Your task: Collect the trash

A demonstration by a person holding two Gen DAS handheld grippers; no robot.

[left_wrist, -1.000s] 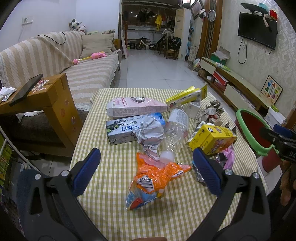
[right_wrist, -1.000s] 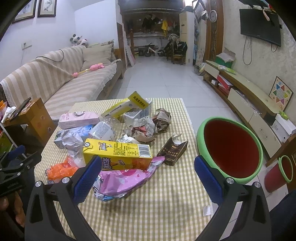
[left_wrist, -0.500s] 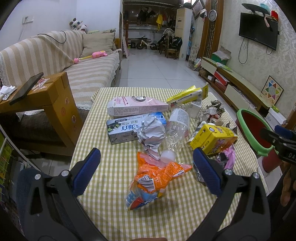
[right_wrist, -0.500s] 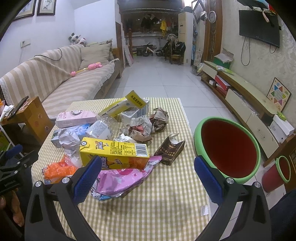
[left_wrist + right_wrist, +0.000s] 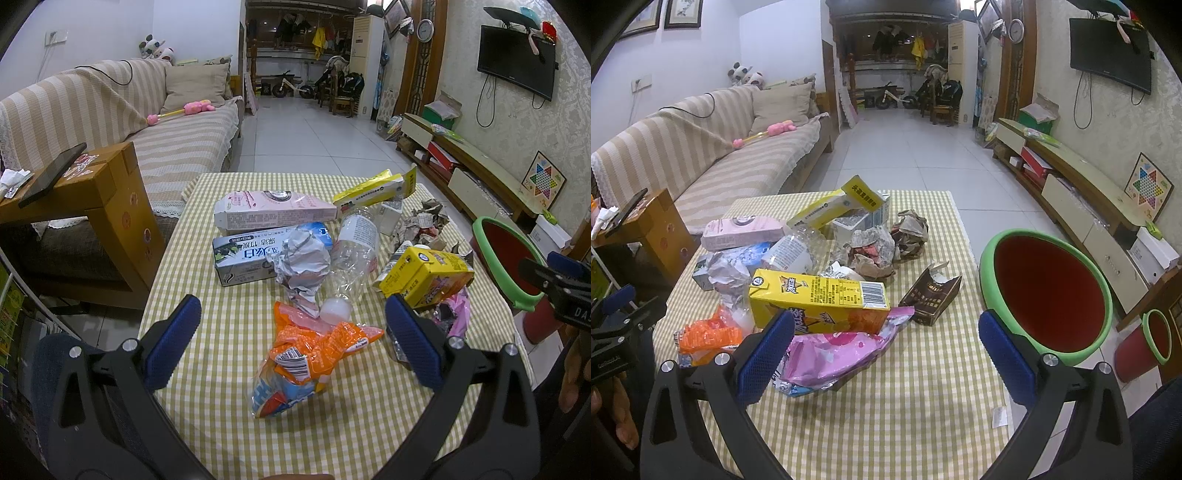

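Checked tablecloth bears orange wrapper between left tool wide fingers; right tool wide.

Striped sofa, wall television

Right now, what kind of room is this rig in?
Most likely a home living room: a striped sofa on one side, a wall-mounted TV above a low cabinet opposite, and a trash-strewn coffee table between.
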